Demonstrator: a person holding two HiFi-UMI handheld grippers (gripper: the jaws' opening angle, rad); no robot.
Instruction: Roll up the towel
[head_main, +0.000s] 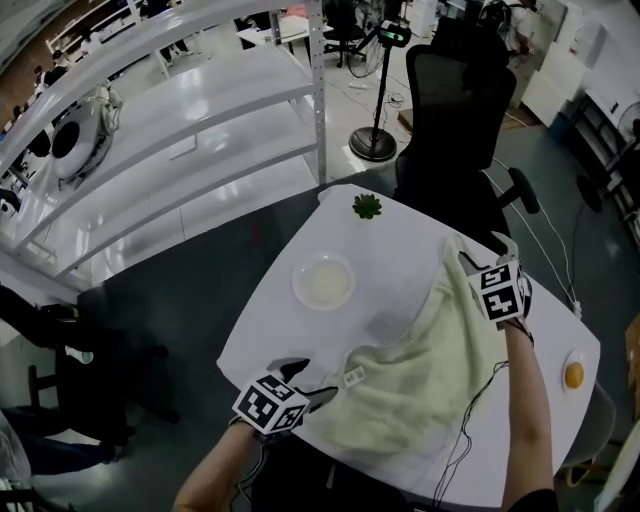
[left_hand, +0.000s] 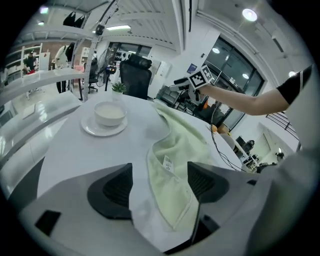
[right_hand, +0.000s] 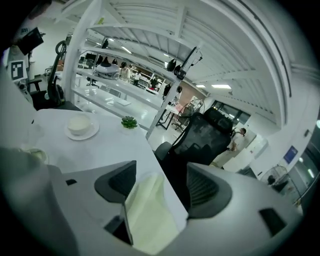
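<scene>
Between the spread, unpressing jaws of the left gripper (left_hand: 160, 186) and the right gripper (right_hand: 160, 186) lie the towel's (head_main: 420, 370) near corners, loose, so a shallow pinch could slip and skew the roll.

A lab-style open workspace is showing: white metal shelving (head_main: 210, 105) is lining the floor, and an office chair (head_main: 458, 105) and equipment stand (head_main: 373, 143) are flanking a white table (head_main: 400, 250).

Cool, even light comes down from ceiling lamps (left_hand: 249, 14). The white bench (head_main: 400, 260) glares bright against the dark floor (head_main: 170, 300). A faint soft shadow lies beside the towel (head_main: 420, 370). Both gripper views bulge at the edges, with black corners and bent shelving (right_hand: 125, 30). The far room looks hazy, perhaps slightly out of focus.
</scene>
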